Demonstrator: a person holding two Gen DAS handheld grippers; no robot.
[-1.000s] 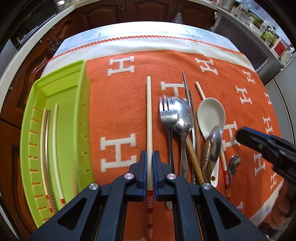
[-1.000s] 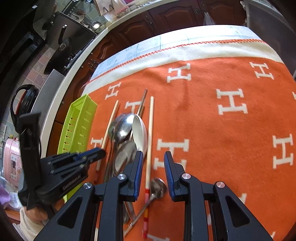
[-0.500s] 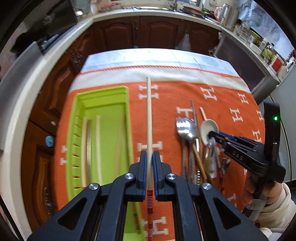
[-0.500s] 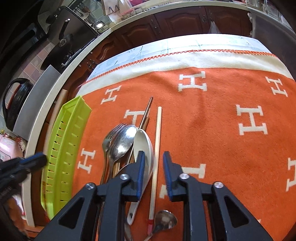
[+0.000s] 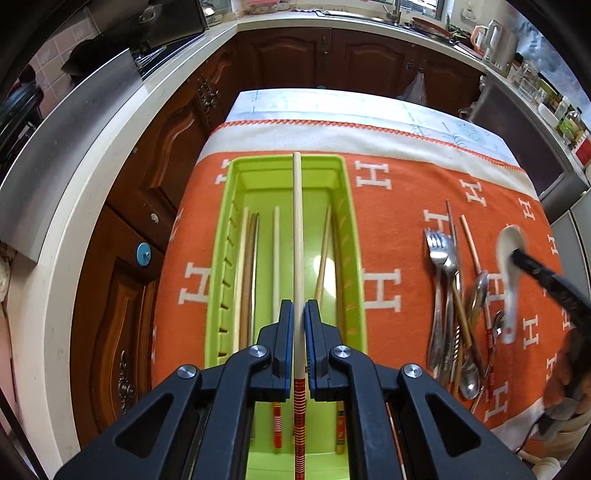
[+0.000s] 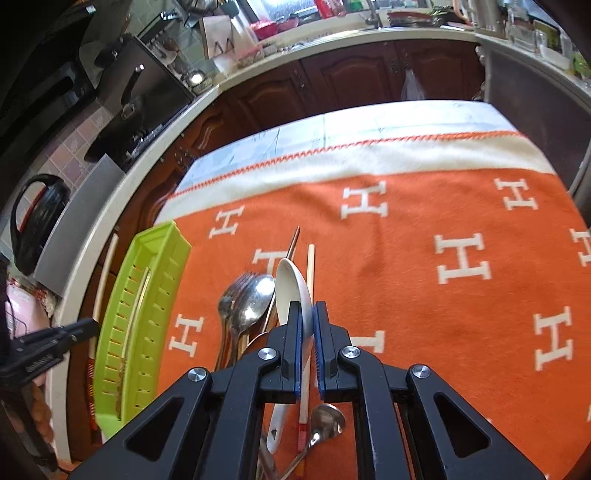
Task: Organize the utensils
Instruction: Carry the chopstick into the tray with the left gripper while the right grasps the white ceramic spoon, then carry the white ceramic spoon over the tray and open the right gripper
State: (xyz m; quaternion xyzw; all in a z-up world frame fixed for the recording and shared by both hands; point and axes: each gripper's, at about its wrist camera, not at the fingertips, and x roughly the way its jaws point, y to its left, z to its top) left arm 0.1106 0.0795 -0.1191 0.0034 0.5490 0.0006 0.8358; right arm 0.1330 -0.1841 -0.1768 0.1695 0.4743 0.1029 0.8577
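Hovering over the green tray (image 5: 347, 229), the left gripper (image 5: 299, 314) pinches a pale chopstick (image 5: 297, 236); the right gripper (image 6: 307, 314) clamps the white spoon (image 6: 291, 284) above the utensil pile (image 6: 245, 306).

The utensil tray (image 5: 349, 236) sits on the blanket (image 5: 399, 206), left of the cutlery pile (image 5: 448, 295). Several chopsticks (image 5: 275, 258) lie lengthwise inside it. The ceramic spoon (image 6: 291, 291) rests right of the fork (image 6: 231, 295).

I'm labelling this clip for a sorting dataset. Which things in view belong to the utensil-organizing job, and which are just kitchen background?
Part of the job:
- chopstick gripped by the left tool
- green tray with chopsticks inside
- white spoon at the right tool
- fork
- metal spoons

Just lying about:
- orange blanket
- kettle
- wooden cabinets
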